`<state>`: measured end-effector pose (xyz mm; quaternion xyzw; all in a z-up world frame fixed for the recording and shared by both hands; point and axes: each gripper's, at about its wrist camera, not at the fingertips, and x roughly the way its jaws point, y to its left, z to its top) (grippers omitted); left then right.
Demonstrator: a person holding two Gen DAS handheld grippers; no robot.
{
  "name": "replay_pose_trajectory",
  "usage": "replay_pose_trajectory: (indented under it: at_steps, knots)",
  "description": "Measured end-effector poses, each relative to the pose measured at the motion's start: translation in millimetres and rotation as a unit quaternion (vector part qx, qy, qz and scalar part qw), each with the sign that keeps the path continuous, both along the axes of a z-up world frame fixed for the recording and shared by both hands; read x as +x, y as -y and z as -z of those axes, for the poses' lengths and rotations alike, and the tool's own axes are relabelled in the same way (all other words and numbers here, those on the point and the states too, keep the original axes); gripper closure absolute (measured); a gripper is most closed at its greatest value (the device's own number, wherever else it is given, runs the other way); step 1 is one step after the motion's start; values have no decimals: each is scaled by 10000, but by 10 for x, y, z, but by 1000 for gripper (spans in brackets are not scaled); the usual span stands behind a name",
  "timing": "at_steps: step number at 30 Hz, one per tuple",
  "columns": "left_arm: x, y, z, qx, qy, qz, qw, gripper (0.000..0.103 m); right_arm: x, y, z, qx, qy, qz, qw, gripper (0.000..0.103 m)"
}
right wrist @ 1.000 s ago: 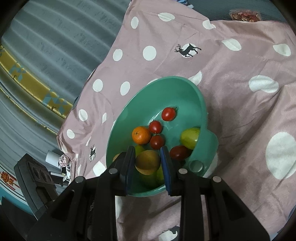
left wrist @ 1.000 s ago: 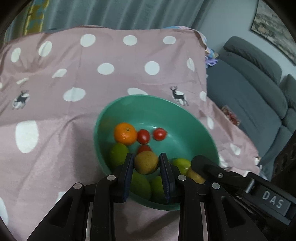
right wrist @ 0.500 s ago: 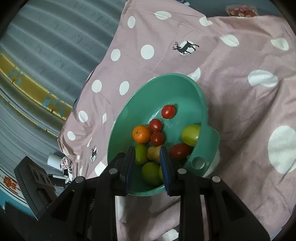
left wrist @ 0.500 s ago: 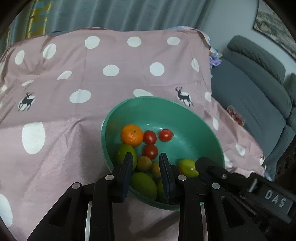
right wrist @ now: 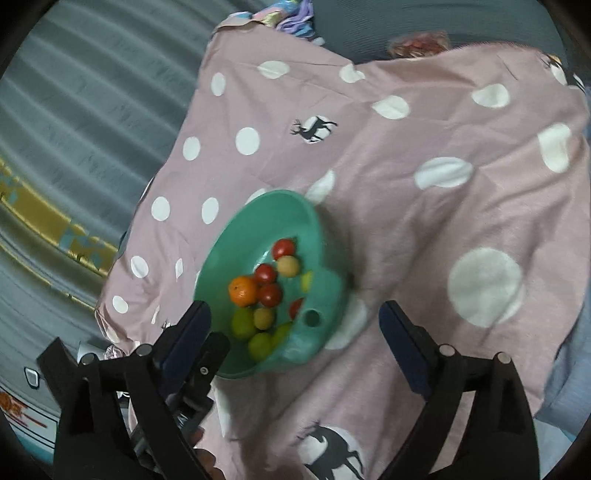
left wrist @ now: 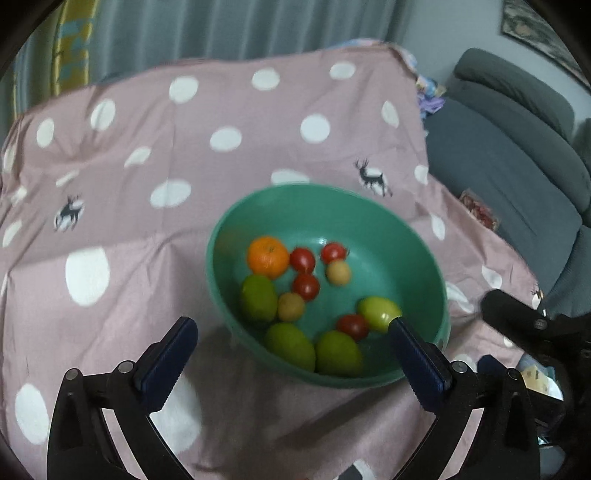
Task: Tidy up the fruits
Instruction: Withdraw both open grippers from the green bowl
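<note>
A green bowl (left wrist: 295, 192) sits on a pink polka-dot cloth (left wrist: 221, 155). In it lie an orange (left wrist: 267, 256), several red tomatoes (left wrist: 306, 286), two small brownish fruits (left wrist: 290, 306) and several green fruits (left wrist: 290, 345). My left gripper (left wrist: 291, 328) hangs just before the bowl's near rim. Its jaws are opening wide and hold nothing. The right wrist view shows the same bowl (right wrist: 258, 206) and orange (right wrist: 242, 291). My right gripper (right wrist: 293, 310) is above the bowl's near side, jaws opening, and nothing is gripped.
A grey sofa (left wrist: 517, 147) stands to the right of the cloth, with a small packet (left wrist: 478, 212) on its seat. Grey curtains (left wrist: 221, 29) hang behind. The cloth (right wrist: 443, 221) spreads out to the right of the bowl in the right wrist view.
One second ago each gripper was shut on a brownish fruit over the bowl. Both fruits now lie in the bowl, both pairs of jaws have spread wide, and the right gripper has drawn back.
</note>
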<state>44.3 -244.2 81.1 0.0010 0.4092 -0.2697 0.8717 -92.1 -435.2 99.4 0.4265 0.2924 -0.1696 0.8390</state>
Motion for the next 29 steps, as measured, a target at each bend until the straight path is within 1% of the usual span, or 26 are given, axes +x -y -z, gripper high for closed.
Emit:
replay_pose_trajectory:
  at_steps: [4, 7, 9, 11, 15, 20, 29]
  knots:
    - [43, -8, 152, 326, -504, -144, 9981, 1, -94, 115, 93, 177, -246, 167, 9994, 8]
    - [30, -63, 179, 180, -639, -268, 9974, 1, -163, 189, 171, 184, -517, 381, 9978, 7]
    - [39, -106, 192, 67, -789, -297, 9964, 1, -201, 225, 215, 263, -570, 374, 9973, 7]
    - [43, -127, 188, 35, -779, -273, 9966, 1, -217, 259, 256, 351, -591, 372, 9969, 7]
    - [44, -175, 180, 107, -666, -419, 9968, 1, -251, 294, 301, 391, -696, 455, 9958, 7]
    - [57, -174, 186, 23, -764, -342, 9965, 1, -240, 274, 311, 426, -716, 391, 9958, 7]
    - [21, -132, 169, 83, -623, -247, 9977, 1, -128, 208, 321, 386, -818, 220, 9957, 7]
